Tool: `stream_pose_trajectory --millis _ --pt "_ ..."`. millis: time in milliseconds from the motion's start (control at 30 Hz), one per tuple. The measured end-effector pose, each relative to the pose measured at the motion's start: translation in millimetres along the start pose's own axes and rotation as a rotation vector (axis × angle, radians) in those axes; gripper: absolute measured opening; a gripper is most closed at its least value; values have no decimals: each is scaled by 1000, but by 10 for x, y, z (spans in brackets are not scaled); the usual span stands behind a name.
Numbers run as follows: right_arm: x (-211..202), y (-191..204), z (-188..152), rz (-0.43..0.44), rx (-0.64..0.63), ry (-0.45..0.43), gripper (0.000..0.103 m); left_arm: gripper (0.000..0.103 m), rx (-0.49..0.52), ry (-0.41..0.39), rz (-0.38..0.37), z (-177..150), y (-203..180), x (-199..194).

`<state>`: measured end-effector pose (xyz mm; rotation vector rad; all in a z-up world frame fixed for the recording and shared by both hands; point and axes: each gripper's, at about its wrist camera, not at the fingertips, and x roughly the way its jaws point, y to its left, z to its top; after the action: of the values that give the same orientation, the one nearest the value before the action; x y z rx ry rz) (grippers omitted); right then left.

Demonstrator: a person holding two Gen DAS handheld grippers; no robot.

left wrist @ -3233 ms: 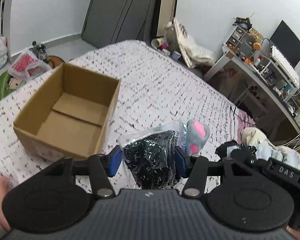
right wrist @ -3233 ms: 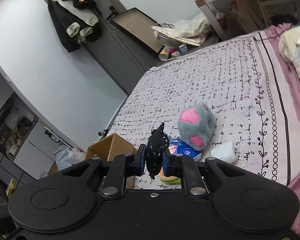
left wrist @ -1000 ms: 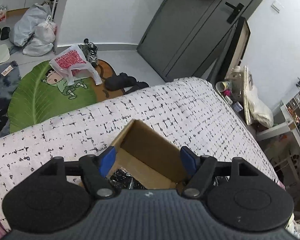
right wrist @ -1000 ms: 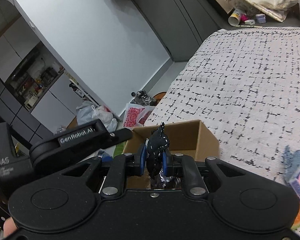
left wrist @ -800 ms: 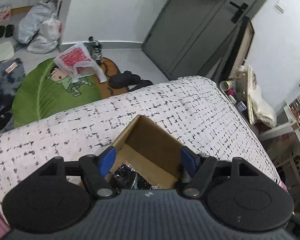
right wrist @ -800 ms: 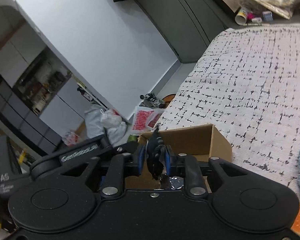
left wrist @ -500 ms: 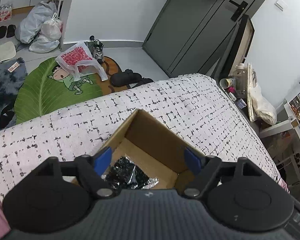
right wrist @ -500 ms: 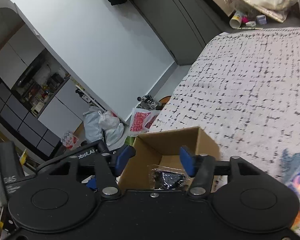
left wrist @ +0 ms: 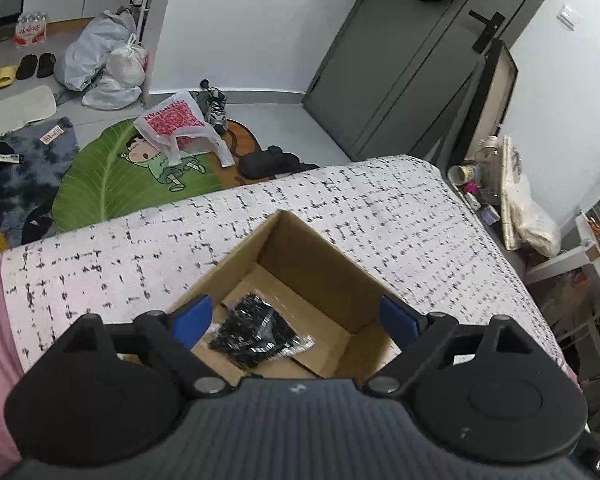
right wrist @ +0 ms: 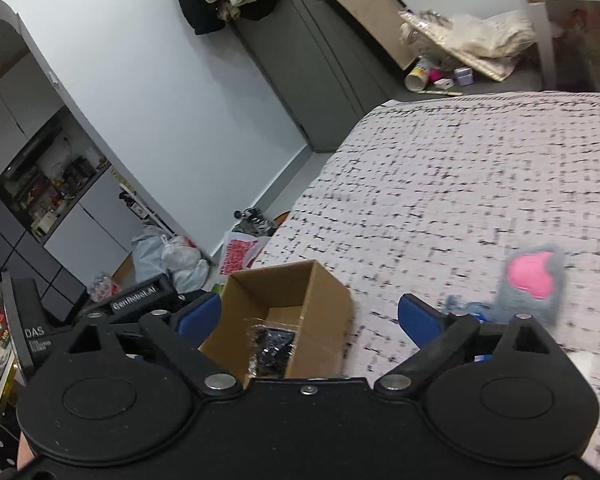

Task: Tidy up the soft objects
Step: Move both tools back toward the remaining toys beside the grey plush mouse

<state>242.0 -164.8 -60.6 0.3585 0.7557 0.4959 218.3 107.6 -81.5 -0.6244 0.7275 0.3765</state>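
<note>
Cardboard, brown and open-topped, forms the box (left wrist: 300,276) seen from the left wrist camera, standing on a bedspread (left wrist: 380,208) of white fabric with a black broken-grid print. On the box floor, toward its near left corner, lies a clear plastic packet of black material (left wrist: 256,334), flat and free of any contact. The left gripper (left wrist: 296,322) is above the near edge of the box with its blue-padded fingers (left wrist: 190,318) spread wide, one on each side of the opening and holding nothing. Beyond the bed are a green leaf-shaped rug (left wrist: 112,172), a red-and-white plastic bag (left wrist: 176,120) and a dark grey door (left wrist: 400,60). From the right wrist camera, the same cardboard box (right wrist: 324,300) sits near the bed's edge, and the packet (right wrist: 274,346) shows inside it against the box floor. The right gripper (right wrist: 310,320) is likewise fully spread and empty, its left finger beside the box's outer wall and its right finger over the bedspread (right wrist: 460,184). The body of the left gripper (right wrist: 132,304) is visible just left of the box. To the right, well apart from the box, a grey plush toy with pink pads (right wrist: 534,284) rests on the bedspread, blurred, with a blue-printed item (right wrist: 466,306) just beside it, too blurred to identify.
</note>
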Motion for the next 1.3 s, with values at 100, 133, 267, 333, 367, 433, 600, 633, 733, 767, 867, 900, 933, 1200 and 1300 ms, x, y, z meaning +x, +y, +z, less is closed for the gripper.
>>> stream_pose_trajectory --millis 100,133,267,333,367,433,600,633,733,767,867,900,933,1200,1300 --pt "-162 -75 -13 -12 7 -13 100 90 37 19 -15 -60 -100 -65" --pt "-227 -111 -18 -17 10 -18 101 90 47 23 -15 -80 -129 -80" --pt "-453 -244 -33 -42 23 -28 102 90 94 31 -31 -180 -284 -182" --pt "-572 -313 -41 -58 33 -34 102 90 115 37 -44 -243 -361 -240" --pt "-627 -355 -52 -67 41 -37 102 90 123 40 -54 -278 -397 -268" --pt "-726 -437 -73 -81 54 -45 102 90 142 52 -75 -366 -473 -318" --pt "-887 -688 -151 -90 109 -64 102 91 203 79 -90 -569 -658 -402" --pt "-907 -739 -169 -92 122 -66 102 91 213 81 -90 -602 -689 -417" --pt "-902 -907 -257 -114 177 -67 103 91 245 83 -83 -708 -800 -455" --pt "-886 -965 -289 -126 203 -55 103 91 256 87 -83 -744 -837 -462" --pt "-852 -1135 -370 -127 273 -23 102 91 298 99 -72 -849 -945 -477" --pt "-856 -1166 -382 -116 285 -21 103 91 310 98 -68 -884 -981 -482" --pt "-859 -1197 -390 -102 296 -22 102 91 320 97 -65 -916 -1016 -481" --pt "-844 -1480 -443 -84 393 -24 102 91 338 120 -46 -1137 -1231 -380" --pt "-829 -1600 -453 -81 446 -27 102 91 369 123 -45 -1226 -1307 -309"
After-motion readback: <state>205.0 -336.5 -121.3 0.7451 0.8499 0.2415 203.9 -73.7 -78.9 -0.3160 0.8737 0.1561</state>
